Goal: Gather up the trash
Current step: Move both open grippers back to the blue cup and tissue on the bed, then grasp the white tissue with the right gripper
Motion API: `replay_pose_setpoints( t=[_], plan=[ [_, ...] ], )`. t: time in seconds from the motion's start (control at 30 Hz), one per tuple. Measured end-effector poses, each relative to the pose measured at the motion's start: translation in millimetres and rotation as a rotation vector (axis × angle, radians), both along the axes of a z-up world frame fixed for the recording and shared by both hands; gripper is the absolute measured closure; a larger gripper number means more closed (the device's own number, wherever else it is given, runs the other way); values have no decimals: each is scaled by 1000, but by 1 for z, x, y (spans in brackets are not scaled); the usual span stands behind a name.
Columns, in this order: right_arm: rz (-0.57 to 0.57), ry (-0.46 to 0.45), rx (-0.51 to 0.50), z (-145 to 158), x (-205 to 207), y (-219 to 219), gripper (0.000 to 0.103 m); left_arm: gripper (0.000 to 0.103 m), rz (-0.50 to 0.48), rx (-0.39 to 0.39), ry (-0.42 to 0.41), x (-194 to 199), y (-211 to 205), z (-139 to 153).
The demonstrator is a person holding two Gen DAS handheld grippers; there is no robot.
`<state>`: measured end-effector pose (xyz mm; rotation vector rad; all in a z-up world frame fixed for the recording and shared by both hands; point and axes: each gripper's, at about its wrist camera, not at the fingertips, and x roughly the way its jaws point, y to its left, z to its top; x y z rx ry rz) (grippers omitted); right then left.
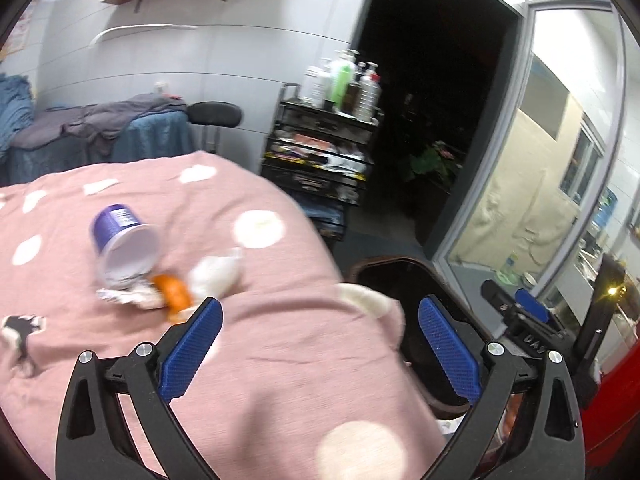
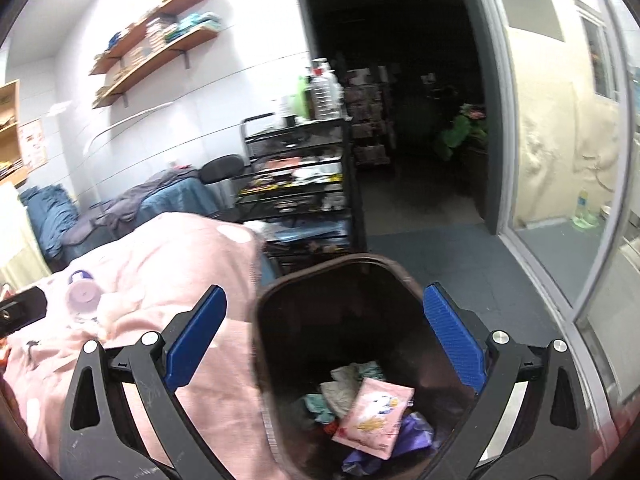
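On the pink spotted blanket (image 1: 260, 360) lie a tipped purple cup (image 1: 124, 240), an orange peel (image 1: 174, 292), a crumpled white tissue (image 1: 218, 274) and a foil wrapper (image 1: 128, 295). My left gripper (image 1: 320, 312) is open and empty, just in front of the peel. My right gripper (image 2: 324, 304) is open and empty above the brown trash bin (image 2: 280, 292), which holds a pink packet (image 2: 374, 416) and several wrappers. The bin (image 1: 396, 264) stands beside the bed. The cup (image 2: 82, 294) also shows in the right wrist view.
A black wire cart (image 1: 320, 152) with bottles (image 1: 348, 80) stands beyond the bed. A dark doorway (image 2: 400, 100) and a glass partition (image 2: 560, 160) are to the right. Another bed with blue and grey bedding (image 1: 92, 132) is at the back left.
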<state>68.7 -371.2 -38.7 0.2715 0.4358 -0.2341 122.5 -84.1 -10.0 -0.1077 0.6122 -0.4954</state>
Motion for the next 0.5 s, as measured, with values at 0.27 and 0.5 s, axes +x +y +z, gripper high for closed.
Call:
replay_pose_setpoints(
  t=[0.27, 0.5],
  plan=[
    [225, 43, -14, 8, 30, 51, 6, 6, 119, 38, 17, -3, 59, -11],
    [416, 132, -19, 7, 64, 105, 5, 6, 199, 33, 80, -1, 111, -24]
  ],
)
